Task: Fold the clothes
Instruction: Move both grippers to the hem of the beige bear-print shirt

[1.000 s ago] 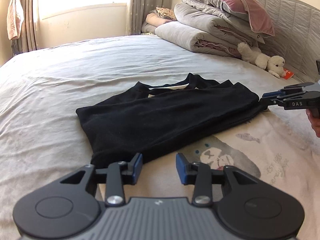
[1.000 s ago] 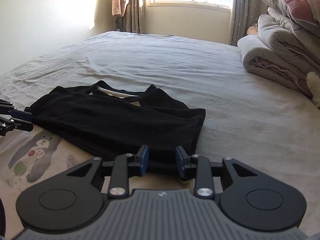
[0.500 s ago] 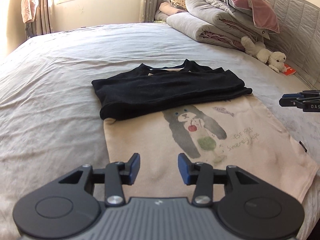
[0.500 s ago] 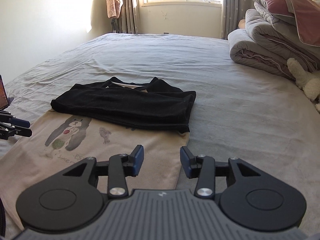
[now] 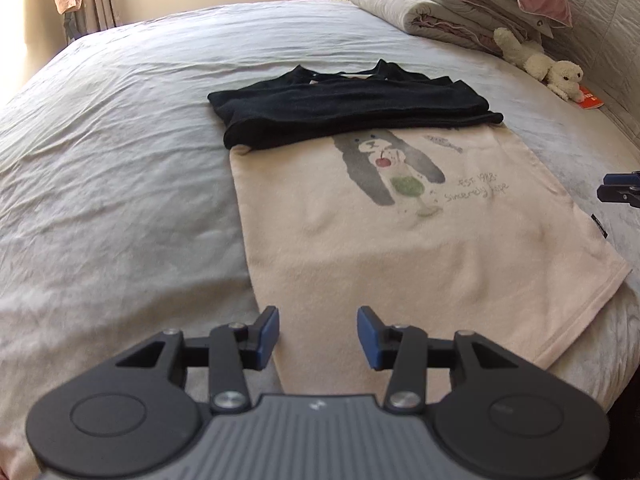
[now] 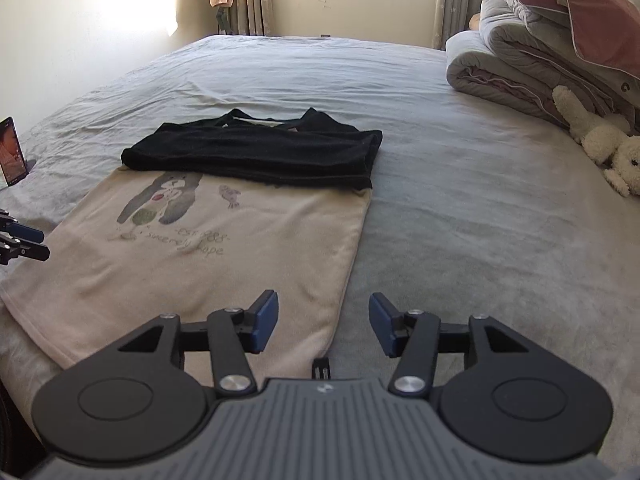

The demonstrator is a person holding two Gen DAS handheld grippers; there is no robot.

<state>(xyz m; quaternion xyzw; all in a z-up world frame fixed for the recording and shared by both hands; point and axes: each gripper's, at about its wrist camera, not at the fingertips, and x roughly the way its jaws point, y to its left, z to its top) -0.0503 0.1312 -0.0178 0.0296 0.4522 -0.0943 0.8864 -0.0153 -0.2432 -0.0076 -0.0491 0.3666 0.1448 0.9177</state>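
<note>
Under the folded black sleeves (image 5: 352, 114), shoulders and collar of the cream T-shirt (image 5: 400, 264): hidden. Beside that shirt in the left wrist view, right hand-held gripper (image 5: 621, 193) cut by the frame edge. Near the shirt's far corner, phone (image 6: 13, 151) cropped, screen too small to read. Beyond, stacked quilts (image 6: 552, 56) cut off.

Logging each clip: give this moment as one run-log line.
stage: sleeves folded over chest | shirt: flat on bed, hem nearest | left gripper: jaws open, empty | right gripper: jaws open, empty
</note>
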